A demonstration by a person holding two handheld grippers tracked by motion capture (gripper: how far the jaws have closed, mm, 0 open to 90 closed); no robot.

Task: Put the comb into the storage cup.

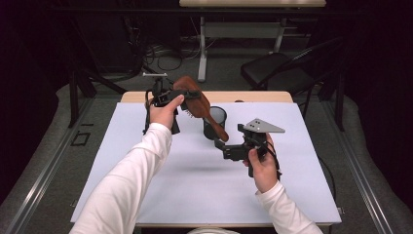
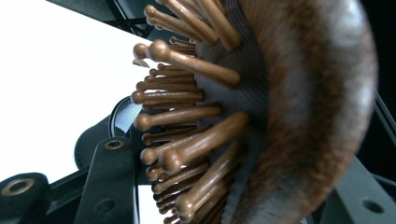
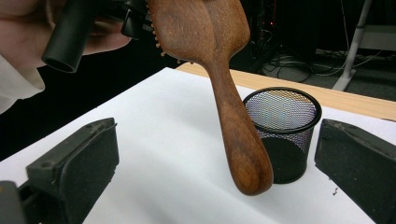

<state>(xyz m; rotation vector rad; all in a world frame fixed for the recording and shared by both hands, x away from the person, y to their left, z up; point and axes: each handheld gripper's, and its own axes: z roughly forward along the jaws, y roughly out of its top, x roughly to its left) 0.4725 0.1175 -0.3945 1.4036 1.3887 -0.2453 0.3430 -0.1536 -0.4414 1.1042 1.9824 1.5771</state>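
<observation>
A brown wooden hairbrush is held up over the table, head high and handle slanting down to the right. My left gripper is shut on the brush head, with the wooden bristles right before its camera. My right gripper stands open just below the handle's rounded end, which hangs ahead of the gap between its jaws without touching the pads. A black mesh cup stands upright on the table right behind the handle.
A white sheet covers the tabletop, whose wooden far edge shows beyond it. A black chair and a desk's legs stand on the floor behind the table. The person's white-sleeved arms come in from the bottom.
</observation>
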